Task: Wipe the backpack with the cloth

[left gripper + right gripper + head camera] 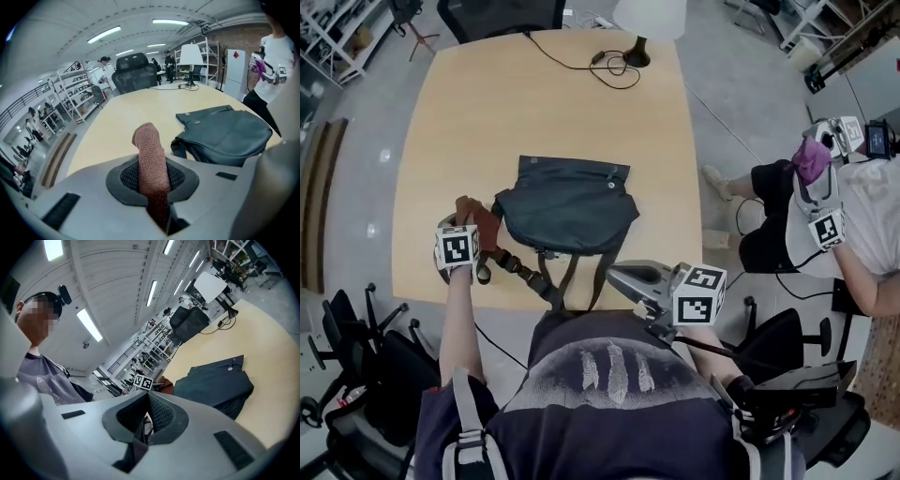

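A dark grey backpack point(567, 206) lies flat on the wooden table point(487, 103), its straps point(551, 277) trailing towards the near edge. My left gripper point(459, 225) sits just left of the bag, shut on a brown cloth point(484, 227). In the left gripper view the cloth point(151, 159) sticks up between the shut jaws point(152, 176), with the backpack point(225, 133) to the right. My right gripper point(621, 275) hovers at the near table edge beside the straps. Its jaws point(146, 420) look shut with nothing held, and the backpack point(218, 380) lies beyond them.
A white lamp point(649, 19) and a black cable point(609, 66) stand at the table's far end. Another person point(853, 225) with grippers is to the right. Office chairs stand behind the table point(502, 14) and at my left point(356, 347).
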`<action>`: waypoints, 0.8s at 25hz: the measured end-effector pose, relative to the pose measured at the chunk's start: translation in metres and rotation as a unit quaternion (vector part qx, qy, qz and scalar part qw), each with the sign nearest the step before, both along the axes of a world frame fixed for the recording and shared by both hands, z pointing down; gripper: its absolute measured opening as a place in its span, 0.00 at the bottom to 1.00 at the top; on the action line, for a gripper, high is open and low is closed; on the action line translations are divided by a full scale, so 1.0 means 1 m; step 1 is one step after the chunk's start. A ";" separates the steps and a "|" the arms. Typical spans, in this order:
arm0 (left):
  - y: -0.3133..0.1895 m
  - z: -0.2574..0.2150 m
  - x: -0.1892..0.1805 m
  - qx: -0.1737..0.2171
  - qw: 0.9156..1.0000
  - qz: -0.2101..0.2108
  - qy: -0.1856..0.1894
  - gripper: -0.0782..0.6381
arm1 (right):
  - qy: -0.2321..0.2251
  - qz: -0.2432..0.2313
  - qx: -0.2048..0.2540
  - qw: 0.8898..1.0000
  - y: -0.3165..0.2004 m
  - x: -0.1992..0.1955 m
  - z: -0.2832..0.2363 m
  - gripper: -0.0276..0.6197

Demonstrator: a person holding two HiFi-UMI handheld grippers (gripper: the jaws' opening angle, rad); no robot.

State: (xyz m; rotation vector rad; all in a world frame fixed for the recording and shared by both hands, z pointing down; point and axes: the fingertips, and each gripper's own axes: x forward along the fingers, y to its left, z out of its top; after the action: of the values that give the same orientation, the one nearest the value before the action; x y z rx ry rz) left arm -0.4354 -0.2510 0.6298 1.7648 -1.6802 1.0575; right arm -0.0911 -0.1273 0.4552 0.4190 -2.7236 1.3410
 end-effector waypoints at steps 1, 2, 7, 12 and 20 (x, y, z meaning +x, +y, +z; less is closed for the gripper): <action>-0.009 -0.001 -0.001 0.004 1.000 -0.003 -0.001 0.19 | 0.001 0.001 0.000 1.000 0.000 0.000 0.001 0.05; -0.018 0.000 0.002 0.003 1.000 0.002 -0.003 0.19 | 0.002 0.002 0.002 1.000 0.001 0.000 0.001 0.05; -0.054 0.017 0.051 -0.012 0.997 0.074 0.006 0.19 | 0.018 0.011 0.015 1.000 0.002 0.003 0.001 0.05; -0.071 0.026 0.108 -0.034 0.990 0.133 0.009 0.19 | 0.017 0.050 0.005 0.999 -0.002 0.024 0.000 0.05; -0.076 0.019 0.175 -0.066 0.976 0.201 0.047 0.19 | 0.005 0.070 -0.004 0.998 -0.002 0.044 0.002 0.05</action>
State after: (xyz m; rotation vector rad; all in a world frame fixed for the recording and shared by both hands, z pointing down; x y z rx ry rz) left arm -0.2606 -0.3269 0.6493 2.0786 -1.1924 1.2006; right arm -0.0472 -0.1292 0.4569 0.6238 -2.7254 1.3772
